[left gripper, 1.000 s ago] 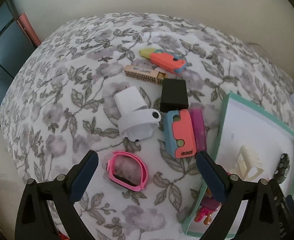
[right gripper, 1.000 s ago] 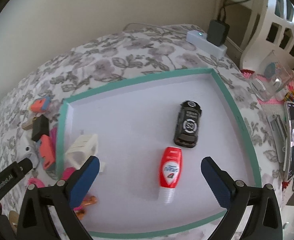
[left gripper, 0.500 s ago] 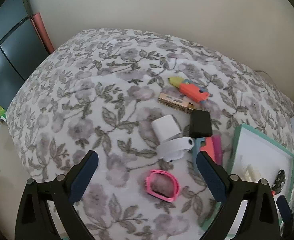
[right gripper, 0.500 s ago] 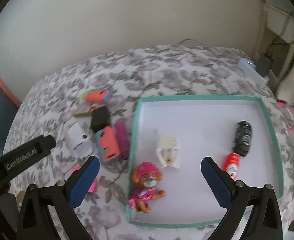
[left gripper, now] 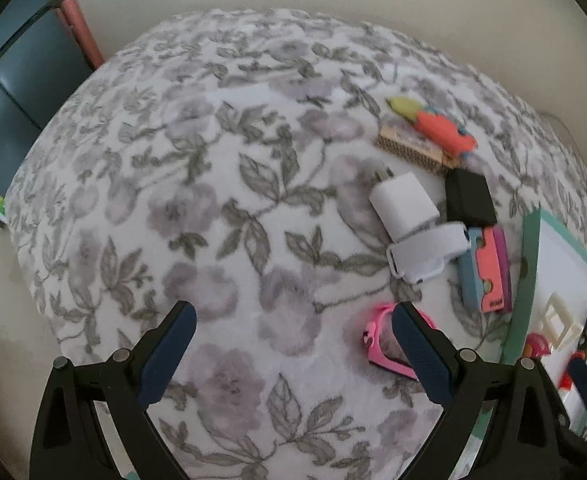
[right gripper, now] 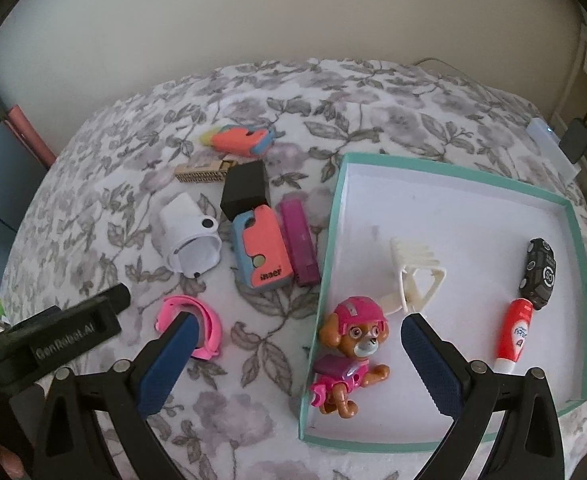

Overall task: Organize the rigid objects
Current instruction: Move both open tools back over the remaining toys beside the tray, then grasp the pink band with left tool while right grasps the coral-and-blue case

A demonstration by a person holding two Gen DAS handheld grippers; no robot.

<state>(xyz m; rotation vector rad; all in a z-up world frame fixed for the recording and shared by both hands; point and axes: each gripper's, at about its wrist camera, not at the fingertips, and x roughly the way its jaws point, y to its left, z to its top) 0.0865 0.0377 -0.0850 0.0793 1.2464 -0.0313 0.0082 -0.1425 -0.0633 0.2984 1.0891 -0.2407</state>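
Right wrist view shows the right gripper [right gripper: 293,352] wide apart and holding nothing, above the puppy toy [right gripper: 347,354] lying in the teal box [right gripper: 445,164]. Left gripper [left gripper: 293,344] is wide apart too, with the pink goggles [left gripper: 377,344] beside one finger on the flowery bed [left gripper: 213,200]

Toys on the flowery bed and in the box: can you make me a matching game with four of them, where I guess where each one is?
Things:
1. puppy toy
2. black toy car
3. pink goggles
4. black block

Places:
A. on the blanket, touching the orange and blue case
B. in the box, near its left wall
C. on the blanket, partly behind a tong finger
D. in the box, by its right wall

Pairs: 1-B, 2-D, 3-C, 4-A
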